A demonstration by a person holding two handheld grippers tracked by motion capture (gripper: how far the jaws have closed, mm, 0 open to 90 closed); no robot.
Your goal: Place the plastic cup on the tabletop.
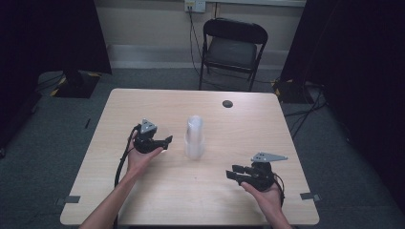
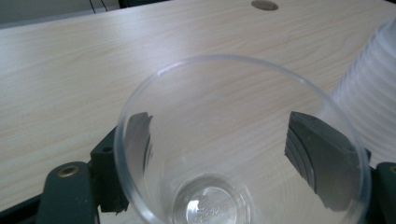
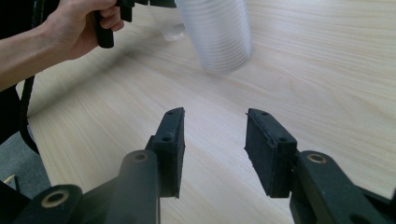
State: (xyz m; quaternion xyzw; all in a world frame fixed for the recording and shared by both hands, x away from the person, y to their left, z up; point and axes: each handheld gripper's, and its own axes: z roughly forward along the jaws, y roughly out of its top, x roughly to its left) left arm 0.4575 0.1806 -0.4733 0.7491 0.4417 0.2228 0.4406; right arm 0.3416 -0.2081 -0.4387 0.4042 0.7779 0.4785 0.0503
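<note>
A single clear cup (image 2: 243,154) stands upright between the jaws of the left claw (image 2: 222,119), mouth up, its base down on the surface (image 1: 157,102). Its long axis runs straight up, across the line of the jaws. The jaws are spread wide, one dark pad showing through the cup wall on either side. As far as the left gripper view lets me judge, they stand just off the wall rather than pressing on it.

In the high view, the left claw (image 1: 167,140) points at the stack of cups (image 1: 195,138) in the middle of the surface, so the single cup sits just left of the stack, near it but apart.

The right claw (image 1: 232,174) hangs on the other side of the stack, nearer the person and well clear of it. Its jaws are apart with nothing between them, aimed at the stack's base (image 3: 215,32).

The left hand is much the nearer to both cup and stack. Any next move on the single cup falls to it, and pulling back from the cup looks the likely one.
</note>
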